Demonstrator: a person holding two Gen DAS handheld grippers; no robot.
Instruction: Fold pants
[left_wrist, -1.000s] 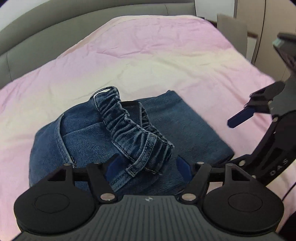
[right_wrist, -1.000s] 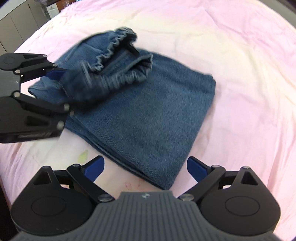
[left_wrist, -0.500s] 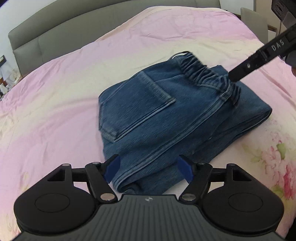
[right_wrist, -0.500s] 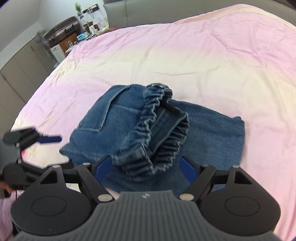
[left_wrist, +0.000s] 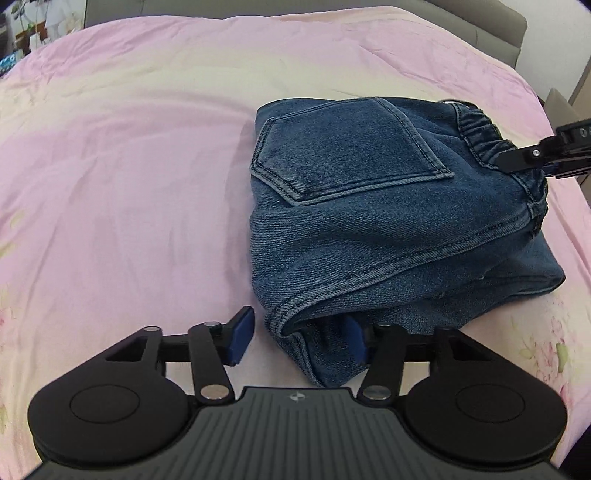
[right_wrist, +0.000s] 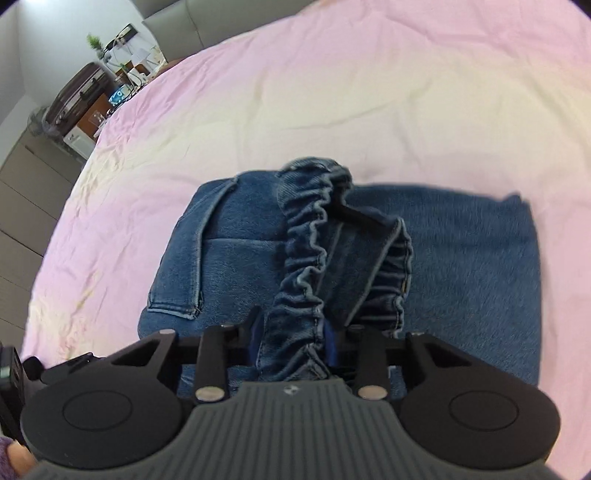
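While my right gripper (right_wrist: 291, 343) pinches the elastic waistband (right_wrist: 303, 258), the last fold of the pants (left_wrist: 388, 221) is nearly laid.
Pants sit as a thick denim bundle on the pink bedsheet (left_wrist: 129, 147), back pocket (left_wrist: 343, 147) up, waistband end lifted and puckered between my right fingers. My left gripper (left_wrist: 295, 336) stands spread at the near corner: 1 blue pad clear on the sheet, the other tucked under a fold, gripping nothing. To do it well, I judge: lower the waistband flat onto the layer beneath, edges square, let go only once it rests, then use the left to steady or smooth the near corner so the stack doesn't spring apart. Count: 1 pair of pants, 1 pocket showing, 2 grippers, 1 bed.
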